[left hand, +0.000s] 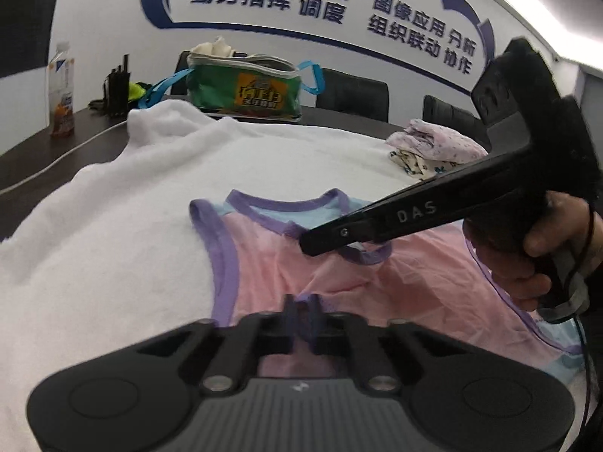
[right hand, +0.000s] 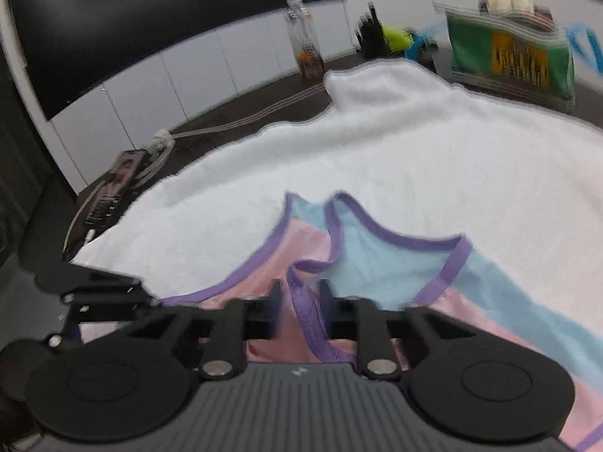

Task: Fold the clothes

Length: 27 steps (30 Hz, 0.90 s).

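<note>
A pink and light-blue sleeveless top with purple trim (left hand: 301, 263) lies on a white fleece blanket (left hand: 132, 226). My left gripper (left hand: 302, 318) is shut on the top's purple armhole edge near its lower left side. My right gripper (right hand: 300, 309) has its jaws a little apart around the purple strap trim of the top (right hand: 377, 263); in the left wrist view it reaches in from the right (left hand: 312, 243) over the neckline.
A green zip bag (left hand: 245, 86) stands at the far table edge, with a drink bottle (left hand: 62, 90) and dark items at left. A folded pile of patterned clothes (left hand: 433, 148) lies at the blanket's far right. A phone (right hand: 113, 184) and cables lie left of the blanket.
</note>
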Each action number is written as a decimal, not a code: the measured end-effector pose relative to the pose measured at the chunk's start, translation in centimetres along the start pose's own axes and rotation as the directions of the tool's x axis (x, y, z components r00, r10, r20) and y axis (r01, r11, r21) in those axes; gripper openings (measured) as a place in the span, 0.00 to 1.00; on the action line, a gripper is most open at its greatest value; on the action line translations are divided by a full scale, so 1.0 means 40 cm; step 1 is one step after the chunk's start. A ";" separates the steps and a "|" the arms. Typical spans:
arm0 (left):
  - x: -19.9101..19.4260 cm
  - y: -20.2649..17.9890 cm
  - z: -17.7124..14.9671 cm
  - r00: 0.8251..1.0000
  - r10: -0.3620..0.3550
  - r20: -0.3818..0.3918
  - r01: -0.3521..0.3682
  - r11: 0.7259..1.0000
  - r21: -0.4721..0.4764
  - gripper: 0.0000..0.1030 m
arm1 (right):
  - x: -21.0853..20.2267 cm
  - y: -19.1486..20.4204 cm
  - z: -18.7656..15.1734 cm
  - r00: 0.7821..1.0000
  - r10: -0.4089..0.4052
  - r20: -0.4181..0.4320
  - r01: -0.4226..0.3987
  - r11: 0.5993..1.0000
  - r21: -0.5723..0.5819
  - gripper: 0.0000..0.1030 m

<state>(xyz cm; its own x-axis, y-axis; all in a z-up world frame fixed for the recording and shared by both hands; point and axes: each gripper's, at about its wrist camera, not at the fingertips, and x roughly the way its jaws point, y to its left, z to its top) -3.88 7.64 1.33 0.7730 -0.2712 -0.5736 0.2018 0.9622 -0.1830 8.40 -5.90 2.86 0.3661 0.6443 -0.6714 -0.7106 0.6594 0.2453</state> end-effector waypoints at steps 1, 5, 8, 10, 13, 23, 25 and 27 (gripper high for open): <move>-0.001 0.008 -0.003 1.000 0.000 0.001 0.000 1.000 -0.017 0.00 | 0.009 -0.004 0.000 1.000 -0.003 -0.001 0.003 1.000 0.003 0.05; -0.027 0.035 -0.028 1.000 0.004 -0.001 -0.004 0.988 -0.152 0.00 | 0.013 -0.026 -0.003 0.999 0.020 0.044 -0.022 0.998 0.058 0.04; -0.063 0.028 -0.048 1.000 0.004 0.023 0.000 0.985 -0.172 0.00 | 0.007 -0.040 -0.004 0.996 0.045 0.073 -0.050 0.996 0.075 0.04; -0.067 0.005 -0.044 0.998 0.049 0.047 -0.045 0.995 -0.089 0.02 | 0.017 -0.037 -0.003 0.997 0.054 0.057 -0.058 0.996 0.069 0.04; -0.063 -0.039 -0.031 0.982 0.153 0.107 -0.161 0.984 0.072 0.17 | 0.017 -0.031 -0.003 0.996 0.071 0.052 -0.074 0.995 0.061 0.05; 0.018 -0.110 -0.018 0.988 0.148 0.031 -0.150 0.936 0.319 0.23 | 0.009 -0.026 -0.002 0.995 0.084 0.057 -0.087 0.995 0.051 0.06; 0.006 -0.111 -0.018 0.989 0.143 0.033 -0.146 0.929 0.340 0.23 | 0.011 -0.029 -0.002 0.994 0.091 0.054 -0.094 0.994 0.054 0.06; -0.004 -0.106 -0.015 0.992 0.125 0.035 -0.129 0.920 0.369 0.24 | 0.013 -0.032 -0.003 0.995 0.087 0.048 -0.090 0.994 0.059 0.06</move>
<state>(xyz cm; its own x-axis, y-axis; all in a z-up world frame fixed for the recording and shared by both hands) -5.23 3.61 1.73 0.8125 -0.1476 -0.5640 0.3082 0.9300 0.2006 9.43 -6.45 2.10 0.3314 0.7173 -0.6129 -0.7041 0.6204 0.3454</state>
